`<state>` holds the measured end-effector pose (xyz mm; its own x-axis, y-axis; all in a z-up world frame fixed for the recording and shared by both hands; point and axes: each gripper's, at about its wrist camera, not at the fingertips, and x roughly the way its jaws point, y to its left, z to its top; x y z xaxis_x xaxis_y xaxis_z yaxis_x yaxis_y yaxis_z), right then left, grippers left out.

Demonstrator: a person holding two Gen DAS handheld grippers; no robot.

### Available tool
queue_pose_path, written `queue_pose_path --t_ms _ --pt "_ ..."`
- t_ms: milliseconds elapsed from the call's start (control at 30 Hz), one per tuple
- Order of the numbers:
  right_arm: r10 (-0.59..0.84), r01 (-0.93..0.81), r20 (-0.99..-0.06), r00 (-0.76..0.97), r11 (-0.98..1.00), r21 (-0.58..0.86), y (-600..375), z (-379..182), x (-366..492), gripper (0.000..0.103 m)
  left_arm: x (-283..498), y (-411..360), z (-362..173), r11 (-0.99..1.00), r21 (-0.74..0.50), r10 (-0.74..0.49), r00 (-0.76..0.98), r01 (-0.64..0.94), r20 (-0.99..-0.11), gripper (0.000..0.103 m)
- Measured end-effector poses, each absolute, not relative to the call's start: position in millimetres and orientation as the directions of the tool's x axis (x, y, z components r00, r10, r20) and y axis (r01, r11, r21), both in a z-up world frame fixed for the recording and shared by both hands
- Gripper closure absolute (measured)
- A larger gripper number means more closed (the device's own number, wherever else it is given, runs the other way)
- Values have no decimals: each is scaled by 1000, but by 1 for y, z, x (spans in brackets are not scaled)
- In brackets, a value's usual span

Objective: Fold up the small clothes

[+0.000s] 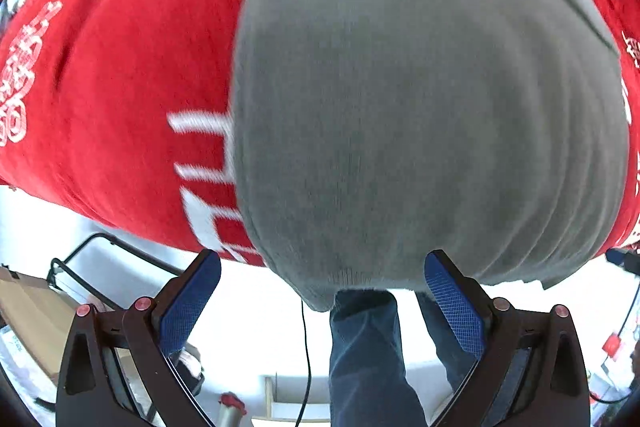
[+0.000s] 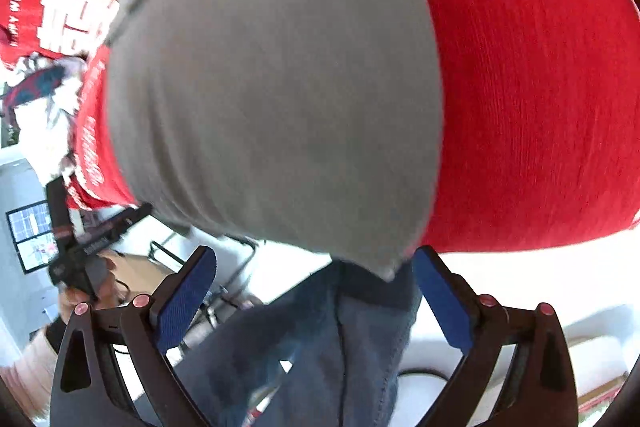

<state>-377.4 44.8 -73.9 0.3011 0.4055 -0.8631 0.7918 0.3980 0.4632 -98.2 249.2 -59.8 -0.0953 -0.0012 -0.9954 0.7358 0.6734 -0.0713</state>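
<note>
Your red cloth (image 1: 120,75) with white print covers the bench and fills both views; on it lies the grey garment (image 1: 420,87), spread flat, its long axis running away from you. Its near hem hangs over the bench edge, just ahead of both claws. Your left claw (image 1: 322,301) and right claw (image 2: 314,297) stand wide, holding nothing. Each faces one near corner; neither looks clearly nearer.
</note>
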Motion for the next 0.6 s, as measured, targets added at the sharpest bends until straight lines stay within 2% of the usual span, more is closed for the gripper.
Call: queue_pose_path --t_ms 67,200,300,333,367,400,433,467,533,600 --pt "421 807 -865 274 388 444 54 -94 -386 6 -104 253 -71 673 -83 3 -115 735 -993 1" --pt "428 817 -866 259 381 433 64 -124 -392 16 -107 259 -87 671 -128 -21 -154 730 -988 1" --pt "428 810 -866 260 390 437 67 -134 -386 31 -107 263 -88 665 -155 -45 -168 731 -985 1" --pt "432 807 -861 268 387 445 68 -136 -384 36 -107 264 -87 660 -162 -50 -172 733 -984 5" --pt "437 807 -857 274 380 452 68 -138 -383 44 -107 264 -86 651 -189 -66 -193 736 -979 18" --pt "440 808 -854 277 374 455 68 -138 -382 51 -106 267 -86 646 -207 -70 -212 735 -975 24" --pt "439 811 -855 276 372 452 68 -136 -383 73 -103 269 -84 641 -221 -73 -228 735 -971 39" --pt "439 813 -857 272 372 449 69 -134 -383 96 -106 270 -80 634 -237 -79 -243 737 -967 66" --pt "438 805 -845 307 354 476 69 -123 -389 95 -108 271 -73 617 -267 -90 -271 740 -958 91" --pt "448 793 -825 343 333 510 71 -110 -392 96 -107 273 -61 609 -289 -108 -284 739 -953 91"
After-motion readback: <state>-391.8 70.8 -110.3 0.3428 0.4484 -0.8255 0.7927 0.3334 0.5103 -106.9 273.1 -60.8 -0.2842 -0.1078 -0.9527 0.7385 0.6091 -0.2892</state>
